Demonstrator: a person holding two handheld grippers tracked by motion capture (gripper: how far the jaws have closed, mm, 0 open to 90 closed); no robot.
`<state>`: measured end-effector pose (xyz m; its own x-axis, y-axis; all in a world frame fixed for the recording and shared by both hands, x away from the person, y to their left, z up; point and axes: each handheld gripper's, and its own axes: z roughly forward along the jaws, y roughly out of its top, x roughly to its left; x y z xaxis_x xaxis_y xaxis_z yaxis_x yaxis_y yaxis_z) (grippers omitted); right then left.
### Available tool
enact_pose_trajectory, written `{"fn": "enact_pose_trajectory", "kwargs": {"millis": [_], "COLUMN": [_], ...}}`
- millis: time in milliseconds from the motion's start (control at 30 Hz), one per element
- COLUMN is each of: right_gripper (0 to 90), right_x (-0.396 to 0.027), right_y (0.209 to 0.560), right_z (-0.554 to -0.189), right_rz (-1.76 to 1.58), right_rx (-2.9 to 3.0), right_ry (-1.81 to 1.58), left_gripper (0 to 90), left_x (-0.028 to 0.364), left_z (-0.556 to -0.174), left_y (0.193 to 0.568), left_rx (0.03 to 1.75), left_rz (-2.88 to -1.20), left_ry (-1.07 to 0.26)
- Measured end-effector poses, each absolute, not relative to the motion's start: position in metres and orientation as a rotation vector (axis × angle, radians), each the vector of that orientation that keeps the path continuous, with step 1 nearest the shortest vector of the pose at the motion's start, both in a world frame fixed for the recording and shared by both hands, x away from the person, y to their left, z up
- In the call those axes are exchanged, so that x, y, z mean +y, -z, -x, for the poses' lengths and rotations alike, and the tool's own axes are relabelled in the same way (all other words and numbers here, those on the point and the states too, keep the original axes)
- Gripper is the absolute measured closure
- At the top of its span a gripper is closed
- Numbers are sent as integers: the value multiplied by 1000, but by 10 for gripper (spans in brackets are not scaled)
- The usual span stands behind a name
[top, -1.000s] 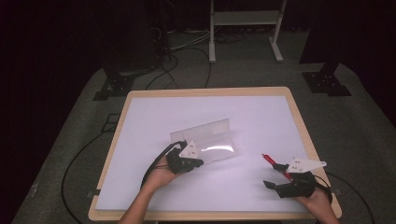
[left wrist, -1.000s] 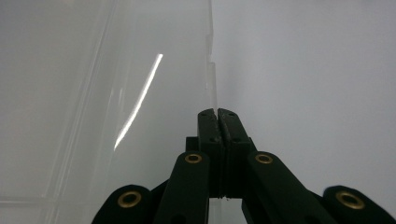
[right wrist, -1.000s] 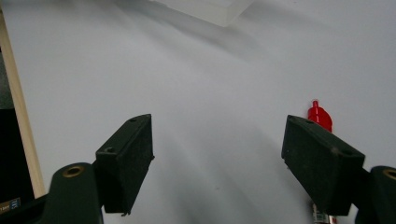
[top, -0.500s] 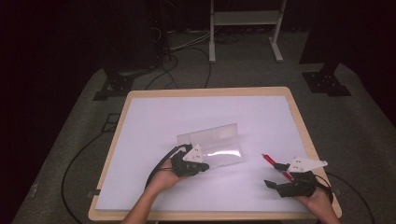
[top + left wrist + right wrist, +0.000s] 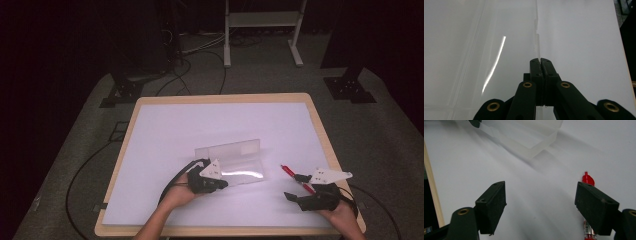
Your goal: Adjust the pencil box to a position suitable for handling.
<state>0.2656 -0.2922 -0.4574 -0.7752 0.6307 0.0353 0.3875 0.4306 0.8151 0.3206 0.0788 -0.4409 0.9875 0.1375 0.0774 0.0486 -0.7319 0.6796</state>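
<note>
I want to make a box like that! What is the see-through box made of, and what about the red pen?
The see-through box looks like clear hard plastic: the white table shows through it and a bright glare streak runs along it. Glass can't be ruled out. The red pen seems glossy plastic, since its red tip shines smoothly.
</note>
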Motion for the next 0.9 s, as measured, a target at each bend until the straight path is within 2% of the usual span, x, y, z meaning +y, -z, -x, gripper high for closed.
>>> {"fn": "enact_pose_trajectory", "kwargs": {"millis": [300,900], "right_gripper": [241,240], "right_x": [-294,-294], "right_y": [457,458], "right_z": [-266,-267], "right_rz": [-888,-895], "right_rx": [2406,2419], "right_ry": [-1266,-1252], "left_gripper": [896,887], "left_x": [74,73], "left_z": [-318,-322], "left_y": [444,456], "left_rx": [90,122], "left_rz": [-2412,-2425], "left_ry": [-122,-71]}}
